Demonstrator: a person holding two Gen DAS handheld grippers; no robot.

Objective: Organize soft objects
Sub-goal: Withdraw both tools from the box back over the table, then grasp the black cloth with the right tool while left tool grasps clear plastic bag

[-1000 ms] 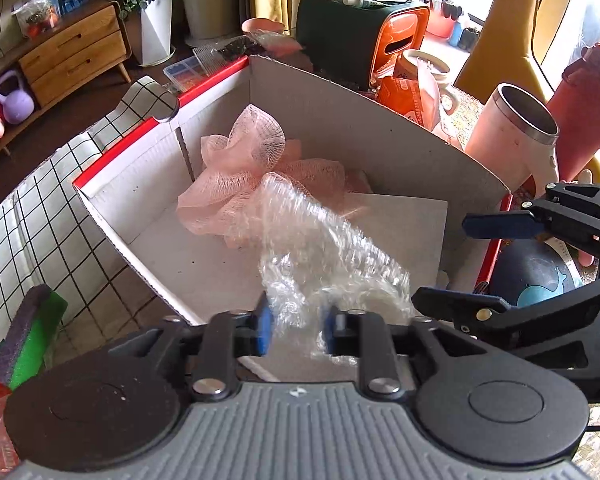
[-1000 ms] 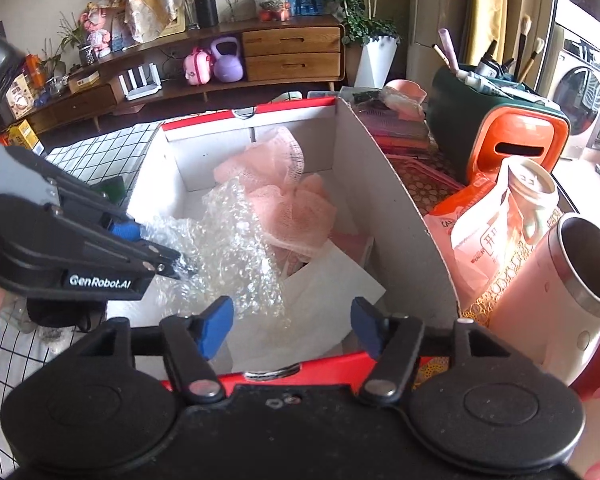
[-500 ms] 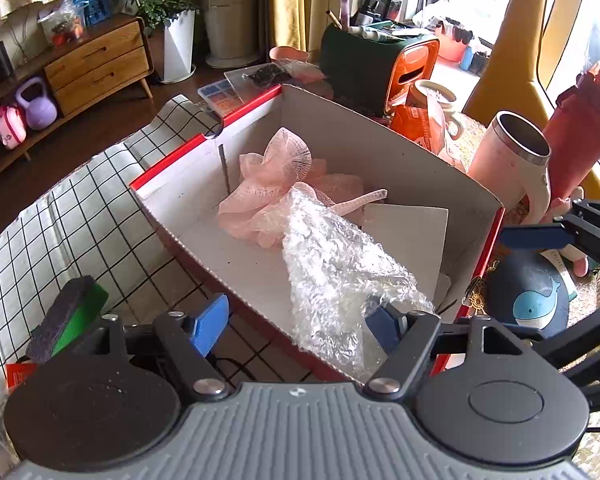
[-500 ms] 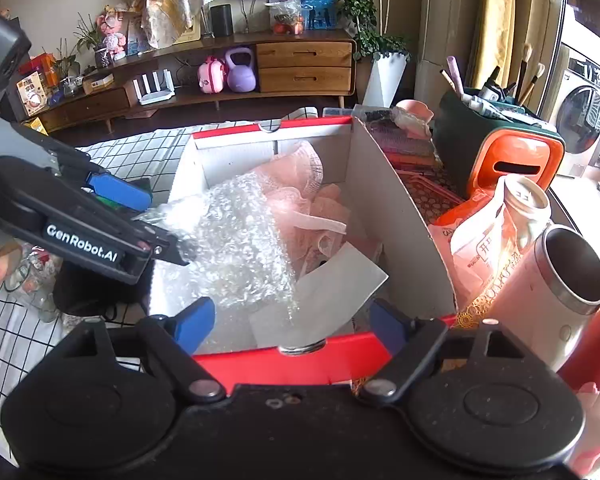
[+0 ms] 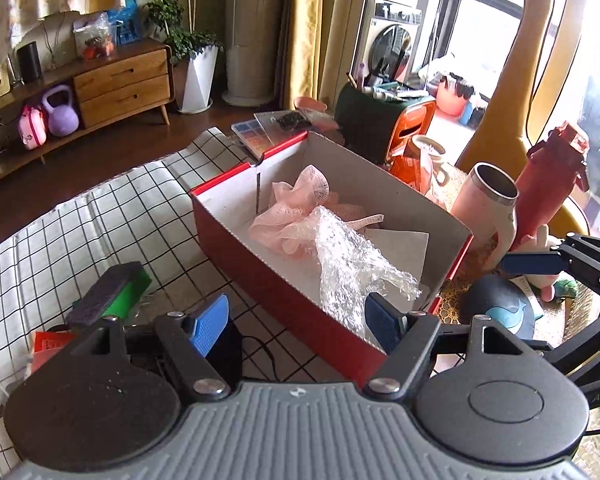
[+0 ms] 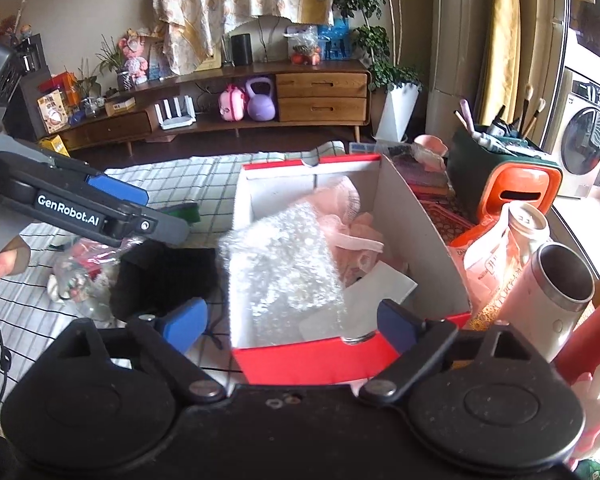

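Since a second ago our left gripper (image 5: 296, 326) has let go of the bubble wrap (image 5: 350, 262), which now rests in the red box (image 5: 284, 300) seemingly draped over its near wall, and with the right gripper (image 6: 288, 326) opening on nothing, we judge this item stowed.

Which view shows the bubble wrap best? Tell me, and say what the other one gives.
The left wrist view: the bubble wrap is sharp there, lying in the red box against the pink mesh puff, one end draped over the near wall. The right wrist view shows the wrap too, but blurred.
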